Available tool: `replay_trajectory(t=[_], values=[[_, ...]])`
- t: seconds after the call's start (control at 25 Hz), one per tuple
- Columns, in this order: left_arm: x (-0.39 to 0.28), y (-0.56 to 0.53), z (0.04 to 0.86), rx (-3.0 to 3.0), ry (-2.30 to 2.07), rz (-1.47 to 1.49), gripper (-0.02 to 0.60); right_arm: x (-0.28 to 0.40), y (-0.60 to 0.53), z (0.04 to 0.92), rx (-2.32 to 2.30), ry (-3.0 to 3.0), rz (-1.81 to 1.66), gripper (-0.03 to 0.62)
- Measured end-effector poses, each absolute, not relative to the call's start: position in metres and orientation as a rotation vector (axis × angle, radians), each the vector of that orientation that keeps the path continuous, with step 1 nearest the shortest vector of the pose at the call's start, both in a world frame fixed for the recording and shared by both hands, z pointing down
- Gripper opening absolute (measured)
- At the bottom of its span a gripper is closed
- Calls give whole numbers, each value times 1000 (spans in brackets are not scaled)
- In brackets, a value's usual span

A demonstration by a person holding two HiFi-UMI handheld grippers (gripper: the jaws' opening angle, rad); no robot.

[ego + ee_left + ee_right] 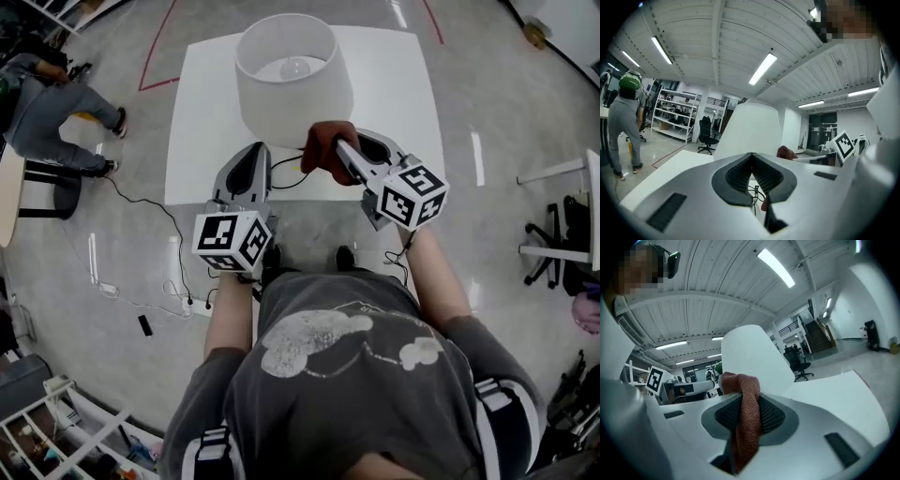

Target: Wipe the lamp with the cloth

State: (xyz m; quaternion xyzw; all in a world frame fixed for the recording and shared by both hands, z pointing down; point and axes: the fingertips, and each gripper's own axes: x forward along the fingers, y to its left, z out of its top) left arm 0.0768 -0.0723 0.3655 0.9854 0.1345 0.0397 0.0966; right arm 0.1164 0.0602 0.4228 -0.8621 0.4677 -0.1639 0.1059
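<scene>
Right tool (340, 150) tight on cloth (748, 425) by lamp (291, 84); left tool (752, 161) closed, empty

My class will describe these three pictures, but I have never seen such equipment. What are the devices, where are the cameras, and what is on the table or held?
A person, not a robot arm, holds a grasping tool in each hand. The top-down picture comes from a camera on the person's head; the other two come from cameras riding on each tool, looking along its jaws. A lamp stands on the white table. The right tool grips a reddish-brown cloth near the shade. The left tool is shut, empty.
</scene>
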Motion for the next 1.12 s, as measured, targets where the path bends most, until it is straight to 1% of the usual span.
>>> replay_trajectory(t=[0.2, 0.36, 0.8, 1.12], values=[[62, -66, 378, 2931, 286, 150, 8, 113, 72, 447, -2507, 1422, -558, 86], [52, -58, 372, 2944, 234, 116, 8, 105, 84, 444, -2486, 1472, -550, 86], [62, -55, 299, 2969, 318, -94, 8, 118, 82, 339, -2505, 1542, -205, 86], [78, -69, 267, 2954, 371, -157, 8, 135, 55, 288, -2532, 1554, -106, 86]])
